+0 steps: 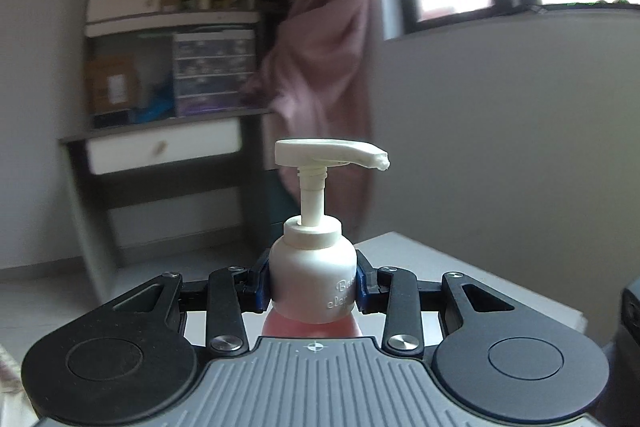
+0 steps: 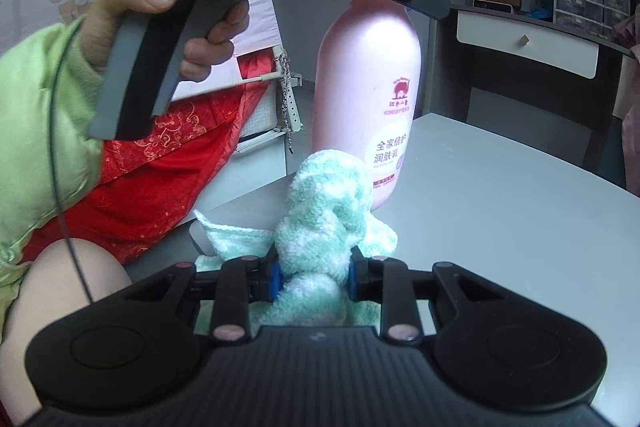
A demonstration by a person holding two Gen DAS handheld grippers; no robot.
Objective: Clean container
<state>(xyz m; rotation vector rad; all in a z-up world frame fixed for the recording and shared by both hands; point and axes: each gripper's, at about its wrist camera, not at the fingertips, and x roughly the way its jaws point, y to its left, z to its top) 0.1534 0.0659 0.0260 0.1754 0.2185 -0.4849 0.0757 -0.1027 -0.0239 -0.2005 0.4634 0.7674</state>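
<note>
**Pump bottle clamped at the neck, towel bunched at its base**

A pale grey table (image 2: pixel 500 211) fills the lower right of the right wrist view, with a dark shelving unit (image 1: pixel 176 39) and a pink curtain (image 1: pixel 332 39) in the blurred room behind, upper left and centre of the left wrist view.

The pink pump bottle (image 2: pixel 366 83) stands upright on the table, in the centre of the right wrist view. Its body is tall and rounded, pale pink, with a dark red animal logo and printed characters above a white oval label low on its front. The shoulder and collar are white, and a cream pump head (image 1: pixel 330 153) sits raised on a thin stem, nozzle pointing to the right of the frame with a bit of dried residue at its tip.

The left gripper (image 1: pixel 312 285) grasps the bottle at its white shoulder, blue pads pressed against both sides. A hand (image 2: pixel 168 23) in a green sleeve (image 2: pixel 44 131) holds this gripper's handle at upper left of the right wrist view.

The right gripper (image 2: pixel 314 277) is clenched on a mint-and-white towel (image 2: pixel 328 211), whose bunched top rises in front of the bottle's lower part; whether they touch I cannot tell.
</note>
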